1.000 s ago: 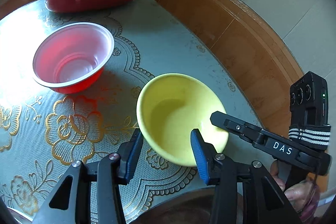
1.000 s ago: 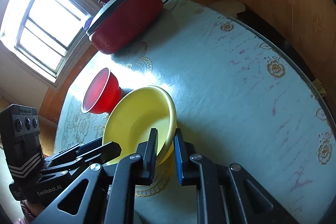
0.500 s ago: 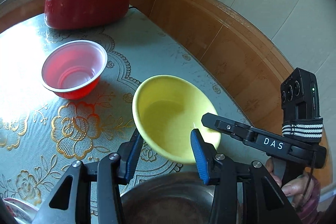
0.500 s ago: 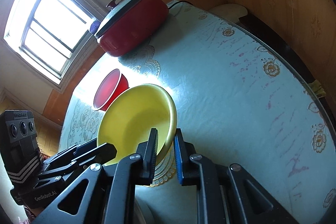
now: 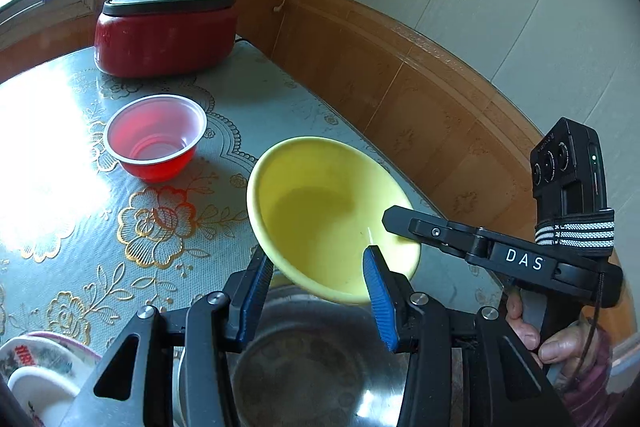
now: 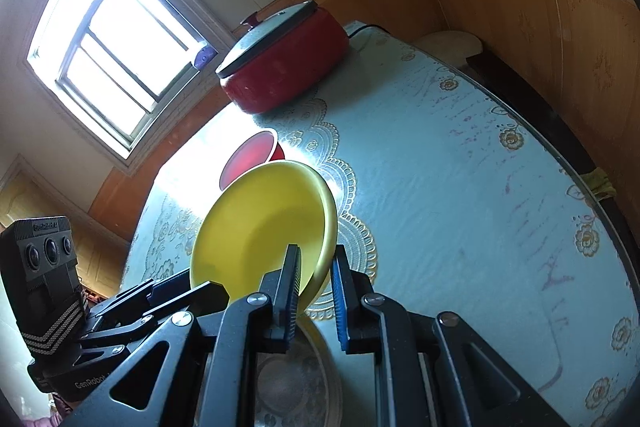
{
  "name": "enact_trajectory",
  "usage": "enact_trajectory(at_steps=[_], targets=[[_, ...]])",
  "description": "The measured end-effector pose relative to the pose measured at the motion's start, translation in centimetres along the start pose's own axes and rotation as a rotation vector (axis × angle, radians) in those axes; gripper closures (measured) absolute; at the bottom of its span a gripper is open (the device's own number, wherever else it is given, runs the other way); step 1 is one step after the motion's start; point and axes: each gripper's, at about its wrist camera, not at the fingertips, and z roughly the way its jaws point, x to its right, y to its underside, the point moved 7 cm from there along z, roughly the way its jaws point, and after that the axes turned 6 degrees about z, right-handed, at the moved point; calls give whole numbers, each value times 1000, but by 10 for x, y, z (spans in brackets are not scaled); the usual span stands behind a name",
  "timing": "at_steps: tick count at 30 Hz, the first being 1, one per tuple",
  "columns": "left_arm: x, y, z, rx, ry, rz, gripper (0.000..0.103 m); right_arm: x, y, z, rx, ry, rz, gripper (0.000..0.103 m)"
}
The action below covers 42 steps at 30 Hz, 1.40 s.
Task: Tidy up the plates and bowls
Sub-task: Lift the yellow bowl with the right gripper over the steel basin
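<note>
The right gripper (image 6: 314, 277) pinches the near rim of the yellow bowl (image 6: 266, 227), one finger inside the rim and one outside, jaws narrowed onto it; the bowl is tilted, lifted off the table (image 6: 460, 187), and nothing lies in it; in the left wrist view the same yellow bowl (image 5: 324, 215) sits at centre frame, just above a steel bowl (image 5: 312, 367) at the bottom centre, which also holds nothing visible; the left gripper (image 5: 318, 295) stands wide open with its blue pads either side of the bowl's lower edge, gripping nothing; a red plastic bowl (image 5: 156, 137) rests upright on the tablecloth at centre left, its inside bare; a red lidded cooker (image 5: 166, 31) stands in the upper left; at the lower left corner a patterned white dish (image 5: 44, 375) shows partly, its contents hard to make out.
</note>
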Motion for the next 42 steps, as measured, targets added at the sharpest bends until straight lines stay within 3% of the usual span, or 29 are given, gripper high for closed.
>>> enact_trajectory(at_steps=[18, 35, 42], targets=[[5, 54, -57, -2, 39, 20, 56, -28, 64, -16, -41, -24, 5, 89], [4, 100, -47, -97, 63, -19, 55, -13, 100, -1, -125, 45, 9, 89], [0, 104, -44, -112, 56, -44, 46, -9, 102, 4, -129, 92, -13, 87]])
